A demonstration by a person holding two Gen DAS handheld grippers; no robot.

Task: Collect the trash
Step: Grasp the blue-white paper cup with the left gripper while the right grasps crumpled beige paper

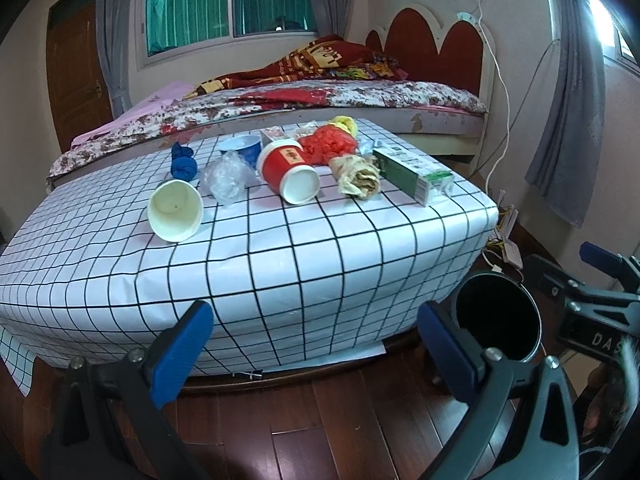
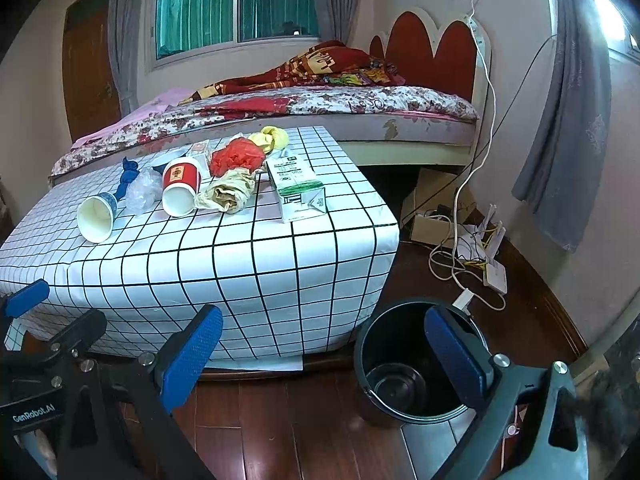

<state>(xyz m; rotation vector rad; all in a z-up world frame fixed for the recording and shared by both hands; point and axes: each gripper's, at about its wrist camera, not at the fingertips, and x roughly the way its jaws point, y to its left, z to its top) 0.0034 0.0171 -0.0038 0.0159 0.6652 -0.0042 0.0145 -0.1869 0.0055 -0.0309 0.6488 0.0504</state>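
Both tongs hang low in front of the table (image 1: 280,264), out over the wood floor (image 2: 280,420), pointing toward the bed (image 1: 360,100). The left tongs (image 1: 316,344) are spread wide with nothing between the blue pads, and same deal with the right tongs (image 2: 324,354), wide and empty.

All the trash sits on the checked cloth on top of the table: a white paper cup (image 1: 175,211) on its side, a blue knotted bag (image 1: 183,163), a clear plastic wad (image 1: 228,178), a red cup (image 1: 289,174) tipped over, a blue bowl (image 1: 244,147) behind it, a red-orange bag (image 1: 330,144), a yellow bag (image 1: 343,124), a crumpled brown paper wrap (image 1: 358,178) and a green carton (image 1: 412,176).

The black bin (image 2: 404,364) stands on the floor at the table's right corner; the right tongs' far pad covers part of its rim. It looks empty inside, but it's dark. A tangle of cables (image 2: 468,256) lies by the wall. The small packets behind the red cup are too hidden to make out.
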